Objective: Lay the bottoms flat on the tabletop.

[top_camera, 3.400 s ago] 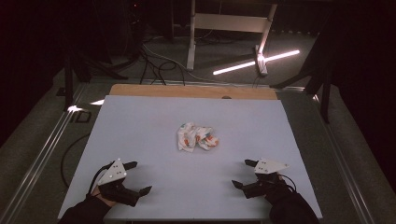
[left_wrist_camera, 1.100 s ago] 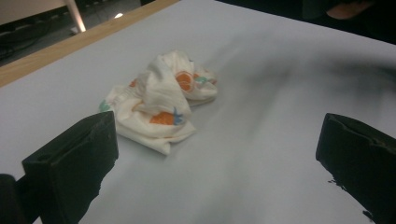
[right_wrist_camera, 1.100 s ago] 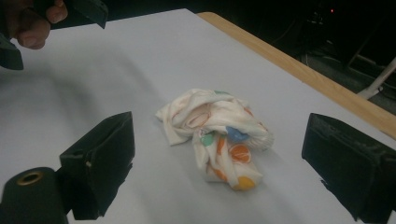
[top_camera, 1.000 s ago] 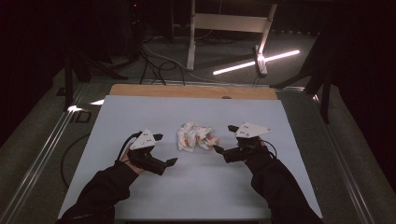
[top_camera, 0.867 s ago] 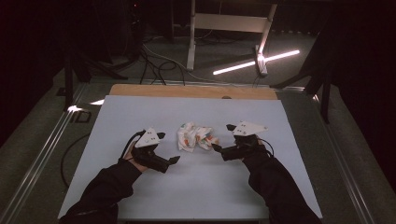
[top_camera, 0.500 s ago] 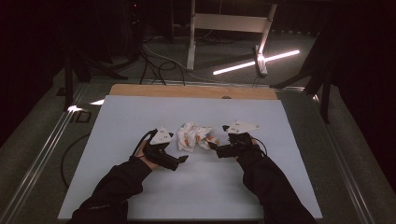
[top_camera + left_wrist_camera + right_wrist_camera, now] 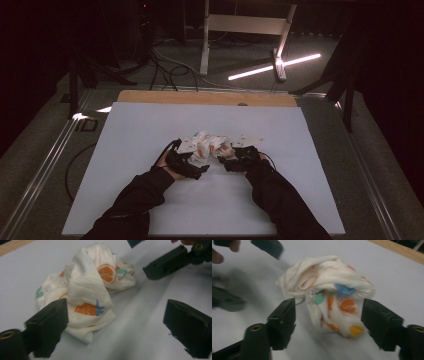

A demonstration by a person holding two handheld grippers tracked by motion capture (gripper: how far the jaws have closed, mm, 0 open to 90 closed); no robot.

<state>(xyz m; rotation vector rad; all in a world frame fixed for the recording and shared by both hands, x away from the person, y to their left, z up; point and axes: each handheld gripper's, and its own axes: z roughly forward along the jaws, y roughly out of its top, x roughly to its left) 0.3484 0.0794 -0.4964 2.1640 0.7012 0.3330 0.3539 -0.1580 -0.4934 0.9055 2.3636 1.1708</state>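
A crumpled white cloth (image 7: 207, 145) printed with orange, blue and green fruit lies in the middle of the white table (image 7: 140, 130). My left gripper (image 7: 196, 170) is at its near left side, open. In the left gripper view the cloth (image 7: 85, 290) sits ahead, its lower edge against the left jaw, and the left gripper (image 7: 116, 332) spans wide. My right gripper (image 7: 226, 163) is at the cloth's near right side, also open. In the right gripper view the cloth (image 7: 329, 290) bulges between the spread jaws of the right gripper (image 7: 332, 323).
A wooden strip (image 7: 200, 97) runs along the table's far edge. Beyond it stand a metal frame (image 7: 245, 25), a lit light bar (image 7: 272, 67) and cables (image 7: 165, 60) on the floor. Bare white tabletop lies left, right and near.
Both grippers have come forward from near the table's front edge and closed in on the cloth from either side. The cloth has stayed put.
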